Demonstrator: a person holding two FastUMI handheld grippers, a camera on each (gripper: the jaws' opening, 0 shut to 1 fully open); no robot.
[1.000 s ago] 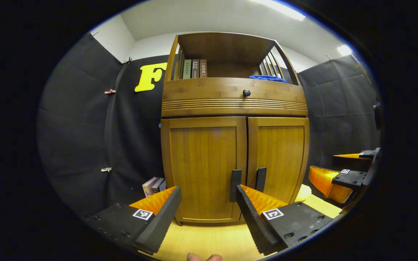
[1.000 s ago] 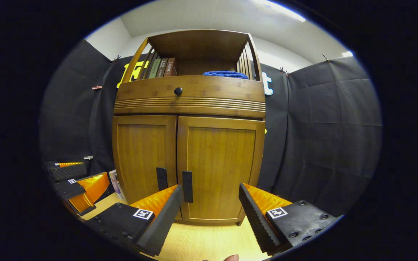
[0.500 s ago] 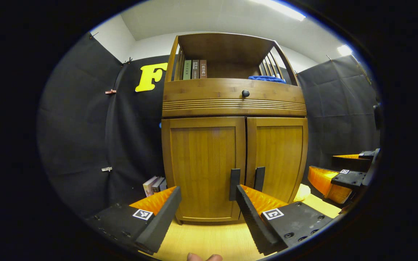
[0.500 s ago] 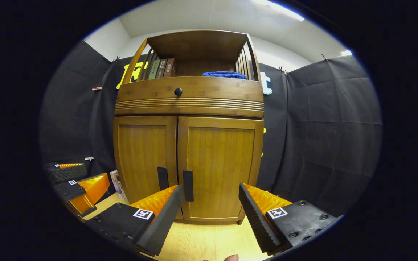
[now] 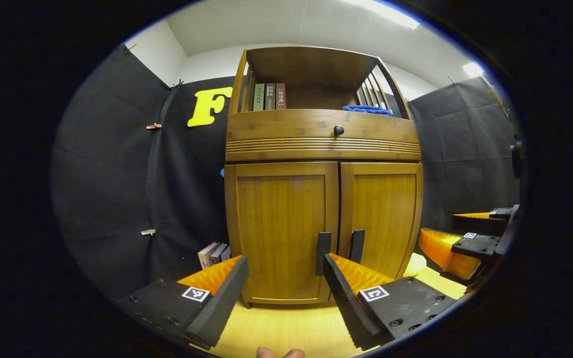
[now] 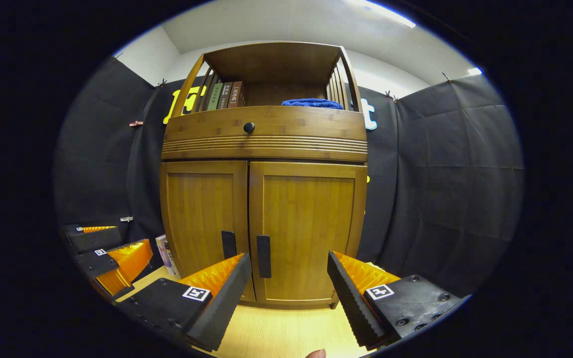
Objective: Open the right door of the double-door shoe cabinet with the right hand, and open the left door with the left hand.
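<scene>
facing the shoe cabinet (image 5: 322, 199), both doors shut, the left gripper (image 5: 286, 293) and right gripper (image 6: 289, 293) hung apart from it, fingers spread.

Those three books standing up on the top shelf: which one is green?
The leftmost book, nearest the shelf's slatted side; the two to its right have brown spines. A blue cloth lies at the shelf's other end.

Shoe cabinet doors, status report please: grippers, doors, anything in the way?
Left gripper open, right gripper open, both short of the cabinet. Brown wooden double doors shut, black bar handles untouched. Nothing in the way.
</scene>
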